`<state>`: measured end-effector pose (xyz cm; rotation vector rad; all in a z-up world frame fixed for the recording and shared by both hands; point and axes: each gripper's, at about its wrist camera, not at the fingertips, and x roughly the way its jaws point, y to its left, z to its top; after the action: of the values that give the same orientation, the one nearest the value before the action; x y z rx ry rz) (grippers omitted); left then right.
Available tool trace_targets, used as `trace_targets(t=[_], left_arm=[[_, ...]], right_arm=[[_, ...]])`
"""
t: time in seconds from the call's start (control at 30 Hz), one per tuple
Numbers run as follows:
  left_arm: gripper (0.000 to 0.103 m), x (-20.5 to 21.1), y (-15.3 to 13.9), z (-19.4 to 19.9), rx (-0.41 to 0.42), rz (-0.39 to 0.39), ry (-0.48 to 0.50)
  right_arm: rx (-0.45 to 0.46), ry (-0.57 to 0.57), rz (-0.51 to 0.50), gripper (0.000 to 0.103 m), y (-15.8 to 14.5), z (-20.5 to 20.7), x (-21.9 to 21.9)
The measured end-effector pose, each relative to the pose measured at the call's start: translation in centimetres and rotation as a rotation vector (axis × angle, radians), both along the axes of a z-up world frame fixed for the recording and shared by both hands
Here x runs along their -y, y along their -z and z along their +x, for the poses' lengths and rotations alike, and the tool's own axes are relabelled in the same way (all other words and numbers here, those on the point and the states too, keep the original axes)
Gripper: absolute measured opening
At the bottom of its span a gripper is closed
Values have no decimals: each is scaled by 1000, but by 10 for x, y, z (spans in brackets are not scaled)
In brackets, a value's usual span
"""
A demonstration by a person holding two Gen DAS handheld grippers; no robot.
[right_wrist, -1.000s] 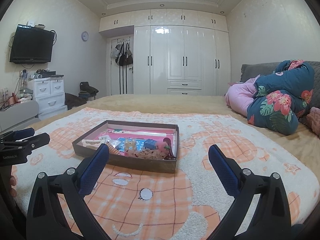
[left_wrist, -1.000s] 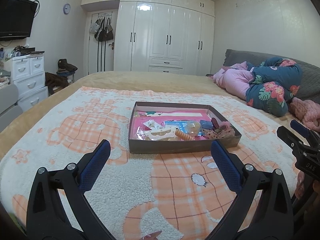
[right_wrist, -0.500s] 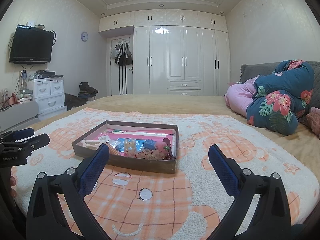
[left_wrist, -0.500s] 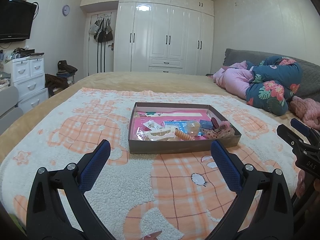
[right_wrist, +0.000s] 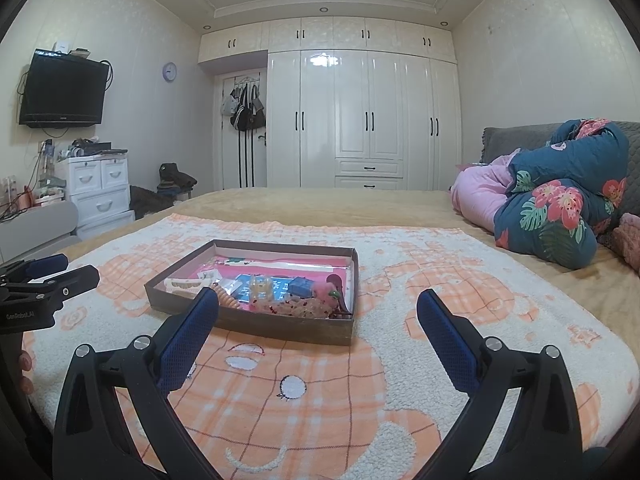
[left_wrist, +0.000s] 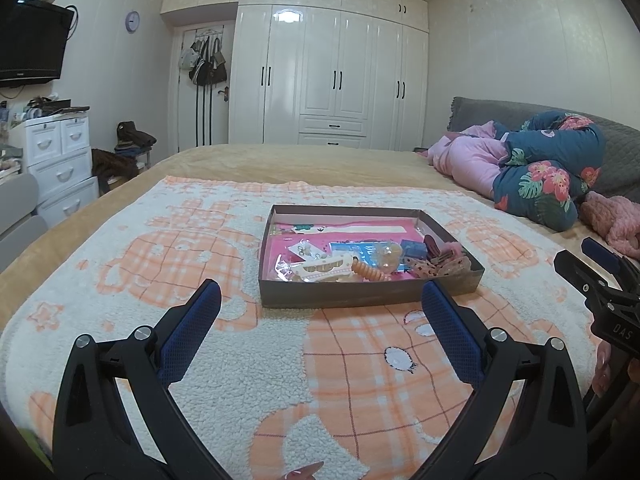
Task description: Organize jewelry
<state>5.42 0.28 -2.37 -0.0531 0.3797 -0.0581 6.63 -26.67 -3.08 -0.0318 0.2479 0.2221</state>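
Note:
A shallow brown box (left_wrist: 360, 294) with a pink lining lies on the blanket and holds several small jewelry pieces and hair clips: an orange spiral tie (left_wrist: 366, 271), a blue card (left_wrist: 356, 251), a cream clip card (left_wrist: 324, 269). It also shows in the right wrist view (right_wrist: 280, 328). My left gripper (left_wrist: 320, 312) is open and empty, just short of the box's near wall. My right gripper (right_wrist: 318, 320) is open and empty, near the box's front right corner. Each gripper appears at the edge of the other's view.
A white and orange plaid fleece blanket (left_wrist: 200, 260) covers the bed. Folded pink and floral quilts (left_wrist: 540, 176) lie at the right. White wardrobes (right_wrist: 360, 120) stand behind the bed, white drawers (right_wrist: 100, 196) and a wall TV (right_wrist: 62, 90) at the left.
Both views have shifted only slightly, with the left camera tilting up a little. Both grippers stay open and the box has not moved.

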Motion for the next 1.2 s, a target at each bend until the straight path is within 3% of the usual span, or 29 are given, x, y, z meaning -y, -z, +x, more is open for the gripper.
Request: trace_targets(t=[1.2], left_arm=[[92,-8,2,4,-2,26,-23]], right_arm=[[0,13,4,97,0,1,2]])
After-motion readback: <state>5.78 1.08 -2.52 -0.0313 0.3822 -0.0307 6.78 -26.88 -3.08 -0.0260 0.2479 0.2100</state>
